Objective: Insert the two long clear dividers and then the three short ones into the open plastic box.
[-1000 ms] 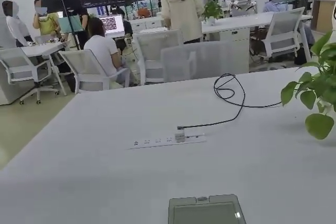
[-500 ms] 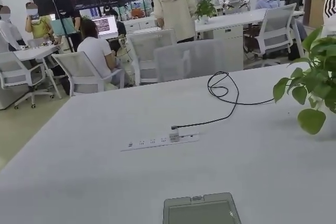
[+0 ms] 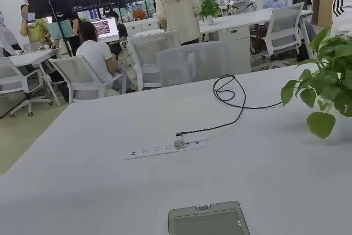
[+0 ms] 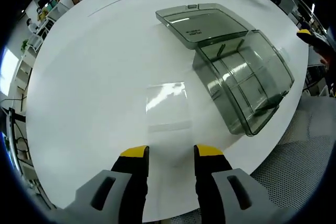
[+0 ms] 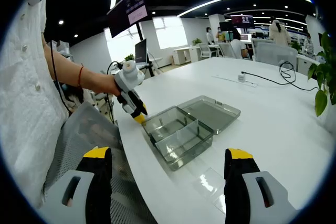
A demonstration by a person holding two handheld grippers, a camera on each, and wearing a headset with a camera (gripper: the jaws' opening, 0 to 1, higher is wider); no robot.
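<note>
The open smoky-clear plastic box (image 4: pixel 244 85) lies near the table's edge, its hinged lid (image 4: pixel 202 22) laid flat beyond it. Clear partitions show inside the box (image 5: pixel 176 135). Flat clear dividers (image 4: pixel 167 98) lie on the white table just ahead of my left gripper (image 4: pixel 170 153), which is open with nothing between its jaws. In the right gripper view, the left gripper (image 5: pixel 137 115) hovers by the box's near-left corner. My right gripper (image 5: pixel 168 154) is wide open and empty, level with the table edge, with a clear divider (image 5: pixel 212 179) lying ahead of it. The lid (image 3: pixel 208 221) shows at the bottom of the head view.
A white power strip (image 3: pixel 165 148) with a black cable (image 3: pixel 231 100) lies mid-table. A potted green plant (image 3: pixel 324 89) stands at the right. Mesh chairs (image 3: pixel 195 61) line the far edge, with people and desks beyond. A mesh chair (image 5: pixel 94 135) sits below the near table edge.
The head camera has shifted slightly, so the picture has slid left and up. Nothing on the table has moved.
</note>
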